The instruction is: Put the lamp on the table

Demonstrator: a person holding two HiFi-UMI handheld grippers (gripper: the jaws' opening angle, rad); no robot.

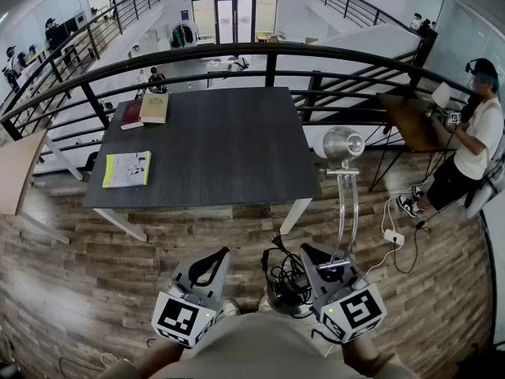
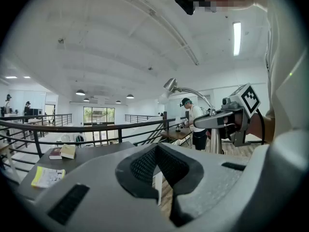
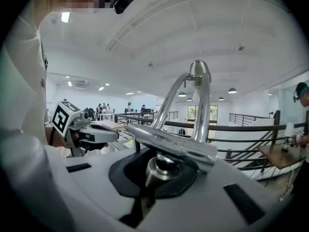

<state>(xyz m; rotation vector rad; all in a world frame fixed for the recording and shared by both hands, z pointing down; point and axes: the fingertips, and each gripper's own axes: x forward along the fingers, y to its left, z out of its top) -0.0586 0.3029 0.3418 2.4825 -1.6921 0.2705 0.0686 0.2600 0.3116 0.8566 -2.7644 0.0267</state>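
Note:
The chrome lamp (image 1: 344,144) stands upright over the wood floor, just off the near right corner of the dark table (image 1: 213,148). My right gripper (image 1: 335,265) is shut on its lower post. In the right gripper view the post (image 3: 163,170) sits clamped between the jaws of the right gripper (image 3: 164,173), and two chrome arms (image 3: 203,110) rise from a crossbar. A black cord (image 1: 288,279) bundles below the lamp. My left gripper (image 1: 221,253) hangs beside it, shut on nothing. From the left gripper (image 2: 159,175) I see the lamp head (image 2: 170,85) and the table (image 2: 96,151).
On the table lie a red book (image 1: 132,114), a tan book (image 1: 155,107) and a yellow-green booklet (image 1: 127,169). A black railing (image 1: 268,54) curves behind it. A person (image 1: 477,136) sits at a wooden desk (image 1: 410,121) on the right. A power strip (image 1: 393,238) lies on the floor.

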